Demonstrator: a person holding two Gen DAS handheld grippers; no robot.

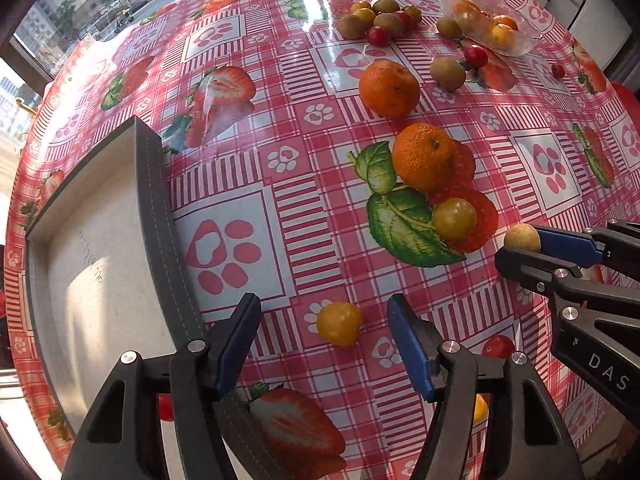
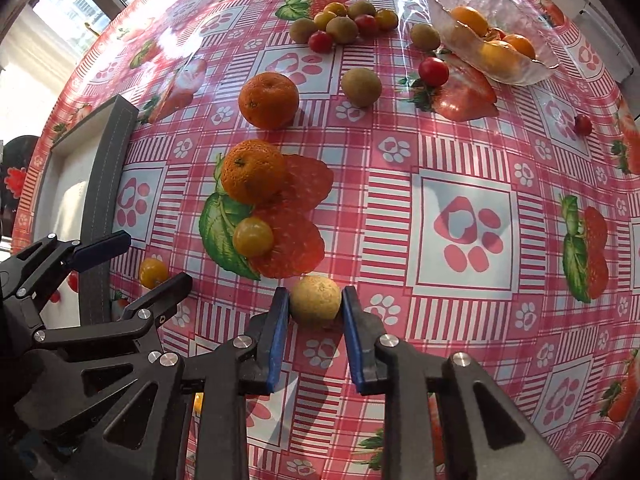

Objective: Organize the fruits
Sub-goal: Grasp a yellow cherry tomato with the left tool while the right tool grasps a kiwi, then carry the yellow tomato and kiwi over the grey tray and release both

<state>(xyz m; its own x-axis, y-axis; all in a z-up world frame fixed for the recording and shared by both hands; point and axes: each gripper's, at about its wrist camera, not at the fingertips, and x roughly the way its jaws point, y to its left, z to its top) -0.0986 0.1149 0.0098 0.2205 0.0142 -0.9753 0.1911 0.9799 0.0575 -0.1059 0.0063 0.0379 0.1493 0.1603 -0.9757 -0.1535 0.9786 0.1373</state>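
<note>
My right gripper (image 2: 315,307) is shut on a tan round longan (image 2: 316,305), held just above the tablecloth; it also shows in the left wrist view (image 1: 522,238). My left gripper (image 1: 324,320) is open and empty, its jaws either side of a yellow cherry tomato (image 1: 339,323) on the cloth. Two tangerines (image 1: 425,158) (image 1: 389,88) and another yellow tomato (image 1: 454,218) lie further out. A grey tray (image 1: 154,200) lies at the left. A clear dish (image 2: 460,44) with orange fruits stands at the far right.
A cluster of longans and cherry tomatoes (image 2: 344,24) lies at the far side. Single longans (image 2: 361,87) and red tomatoes (image 2: 433,71) are scattered near the dish. A red tomato (image 1: 498,346) lies behind my left gripper's right finger. Windows lie beyond the table's far left edge.
</note>
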